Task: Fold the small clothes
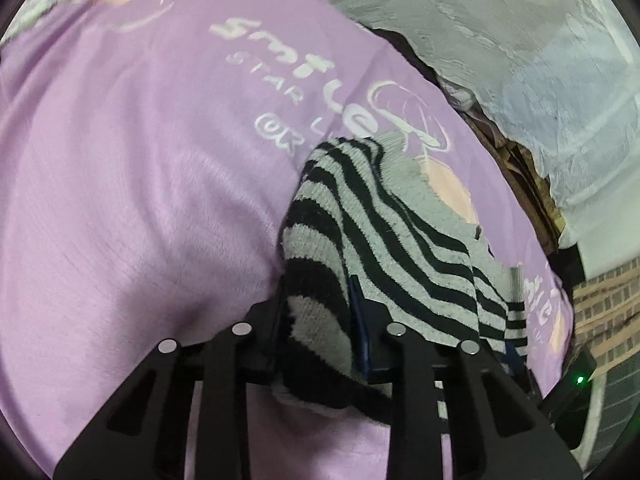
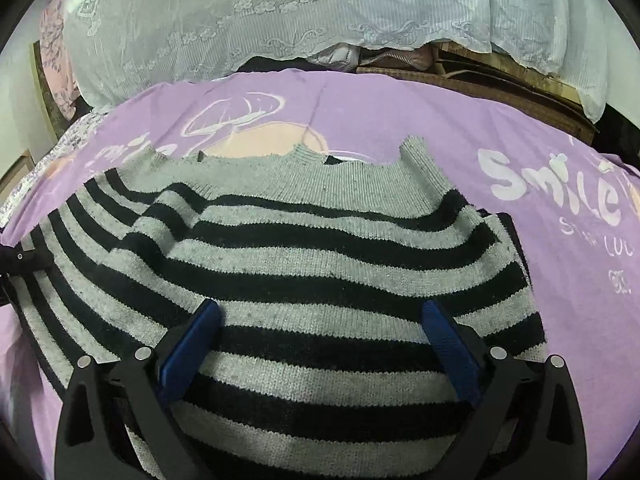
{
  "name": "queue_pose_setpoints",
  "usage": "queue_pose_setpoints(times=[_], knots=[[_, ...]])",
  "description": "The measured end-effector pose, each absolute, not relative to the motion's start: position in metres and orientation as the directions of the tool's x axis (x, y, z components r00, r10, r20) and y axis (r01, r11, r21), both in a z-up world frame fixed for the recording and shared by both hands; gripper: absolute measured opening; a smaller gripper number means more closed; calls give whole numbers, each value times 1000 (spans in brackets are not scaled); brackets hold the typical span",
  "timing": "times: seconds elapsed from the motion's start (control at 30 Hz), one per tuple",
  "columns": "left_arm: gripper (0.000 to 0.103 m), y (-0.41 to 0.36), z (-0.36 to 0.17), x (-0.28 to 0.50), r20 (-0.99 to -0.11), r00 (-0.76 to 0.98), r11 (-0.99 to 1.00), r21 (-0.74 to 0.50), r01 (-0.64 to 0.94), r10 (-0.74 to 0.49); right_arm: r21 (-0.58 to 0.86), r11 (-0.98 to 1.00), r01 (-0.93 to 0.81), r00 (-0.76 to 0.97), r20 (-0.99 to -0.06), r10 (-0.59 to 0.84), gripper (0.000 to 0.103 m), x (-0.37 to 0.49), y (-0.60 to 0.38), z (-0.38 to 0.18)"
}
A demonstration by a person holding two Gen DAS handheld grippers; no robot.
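Left gripper [image 1: 320, 336] has its 2 black jaws pressed together on an edge of the grey-and-black striped knit sweater [image 1: 372, 248], which bunches between its blue pads and trails away ahead and to its right. That pinch looks meant to lift this edge so it can be carried over the body of the garment for a fold.

Right gripper [image 2: 320, 344] hangs spread wide over the sweater's middle [image 2: 304, 256], its 2 blue pads [image 2: 192, 344] apart and holding nothing; I judge it is placed there to steady the cloth or mark a fold line. Ahead of it the sweater lies mostly flat, grey ribbed neckline at the far edge, on a lilac printed bedsheet with white lettering [image 2: 560, 168]. Beyond the sheet hangs a pale lace-trimmed cloth [image 2: 280, 20].
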State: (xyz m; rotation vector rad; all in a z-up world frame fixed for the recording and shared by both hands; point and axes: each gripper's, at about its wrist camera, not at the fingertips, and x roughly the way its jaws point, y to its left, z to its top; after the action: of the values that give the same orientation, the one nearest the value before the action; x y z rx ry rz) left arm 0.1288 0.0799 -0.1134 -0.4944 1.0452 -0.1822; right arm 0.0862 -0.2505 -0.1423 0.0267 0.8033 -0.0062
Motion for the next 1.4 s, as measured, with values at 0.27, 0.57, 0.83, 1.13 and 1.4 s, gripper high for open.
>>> queue_pose_setpoints(times=[0.27,0.57,0.83,1.13,1.4], knots=[[26,74,-110,126,-795,505,905,-421,-62,-335,210,978,-3,679,-718,156,100,101,-250,-104],[25,70,-103,116,-770,551,914,-405,-35,-321,382,923,-40,593,-735,330,100,127,-226,-86],[22,16,-64,87,-693,693,978,-102,182,-201,564,819,-108,378,-738,558,97,182,-182,-69],[20,-23,-58,65,-656,731,954,55,296,-189,608,772,-184,174,-753,634,97,219,-132,-49],[20,-45,-57,51,-650,732,931,102,351,-204,452,859,-240,154,-856,493,24,220,-117,-58]])
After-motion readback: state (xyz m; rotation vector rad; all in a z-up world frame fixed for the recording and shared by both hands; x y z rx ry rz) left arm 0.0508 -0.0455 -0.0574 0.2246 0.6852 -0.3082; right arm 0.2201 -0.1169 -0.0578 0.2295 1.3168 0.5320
